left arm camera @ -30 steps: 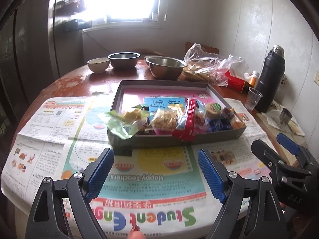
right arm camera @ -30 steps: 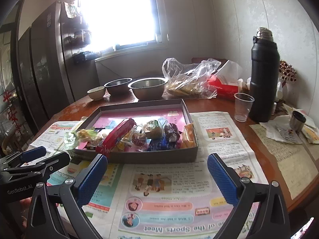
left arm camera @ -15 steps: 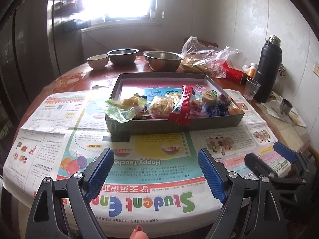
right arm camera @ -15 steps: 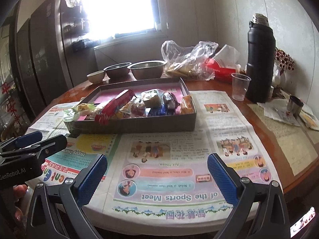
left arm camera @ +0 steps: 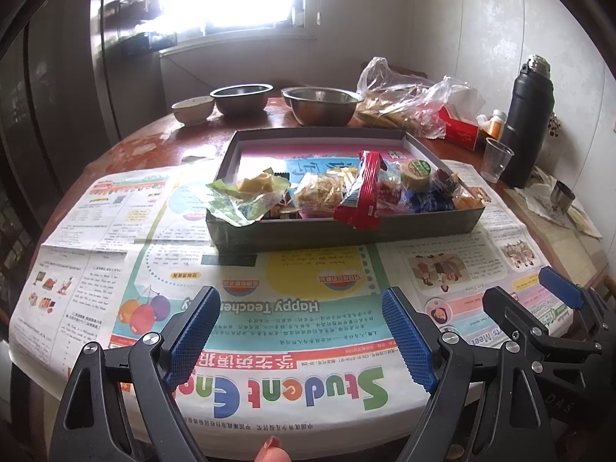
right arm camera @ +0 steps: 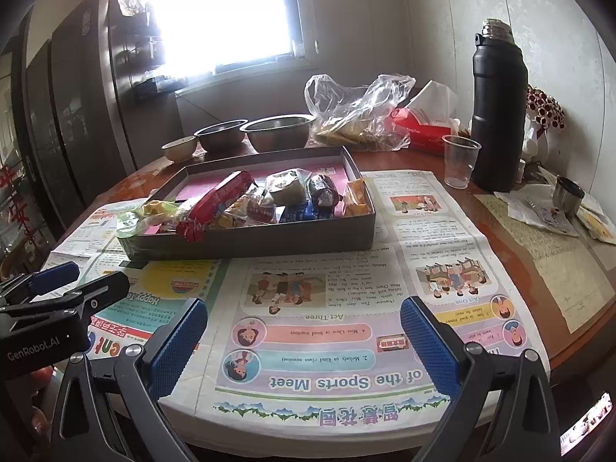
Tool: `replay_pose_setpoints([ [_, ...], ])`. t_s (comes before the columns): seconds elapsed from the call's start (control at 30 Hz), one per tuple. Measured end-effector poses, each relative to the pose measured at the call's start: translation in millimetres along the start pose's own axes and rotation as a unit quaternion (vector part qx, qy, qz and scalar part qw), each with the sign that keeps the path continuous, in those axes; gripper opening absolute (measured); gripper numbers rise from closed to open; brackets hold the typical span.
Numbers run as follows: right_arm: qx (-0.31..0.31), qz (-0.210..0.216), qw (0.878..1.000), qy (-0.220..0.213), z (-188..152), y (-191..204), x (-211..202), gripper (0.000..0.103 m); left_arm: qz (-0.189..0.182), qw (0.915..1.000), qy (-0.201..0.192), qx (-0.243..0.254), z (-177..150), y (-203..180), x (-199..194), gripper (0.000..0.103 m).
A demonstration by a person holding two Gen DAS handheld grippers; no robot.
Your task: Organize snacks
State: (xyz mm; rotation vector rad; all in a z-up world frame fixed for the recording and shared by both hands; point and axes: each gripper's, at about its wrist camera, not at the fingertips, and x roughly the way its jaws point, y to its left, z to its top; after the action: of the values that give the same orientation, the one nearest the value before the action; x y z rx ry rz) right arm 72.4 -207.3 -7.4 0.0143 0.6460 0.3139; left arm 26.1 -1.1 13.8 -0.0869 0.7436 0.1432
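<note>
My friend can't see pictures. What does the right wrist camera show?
A grey box full of wrapped snacks sits on newspaper on a round table. The open right tool hovers over the near edge, holding nothing, with the left tool beside it. A black flask and plastic cup stand behind.

Black tongs [left arm camera: 302, 338] – ribbed blue pads [right arm camera: 178, 346], silver screws, white "GenRobot.AI" lettering.

Glossy plastic snack wrappers [left arm camera: 358, 188] fill a matt cardboard box [left arm camera: 346, 227] on printed newspaper [left arm camera: 269, 308]; at twelve o'clock, two brushed-metal bowls [left arm camera: 321, 106].
</note>
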Motion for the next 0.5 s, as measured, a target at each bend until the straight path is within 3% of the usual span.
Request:
replay_pose_setpoints([
  [0.5,-0.007,-0.002,1.0,-0.001,-0.9,4.0,1.0,0.101,0.001,0.9999,0.009,0.004,-1.7,0.2,5.1,0.087],
])
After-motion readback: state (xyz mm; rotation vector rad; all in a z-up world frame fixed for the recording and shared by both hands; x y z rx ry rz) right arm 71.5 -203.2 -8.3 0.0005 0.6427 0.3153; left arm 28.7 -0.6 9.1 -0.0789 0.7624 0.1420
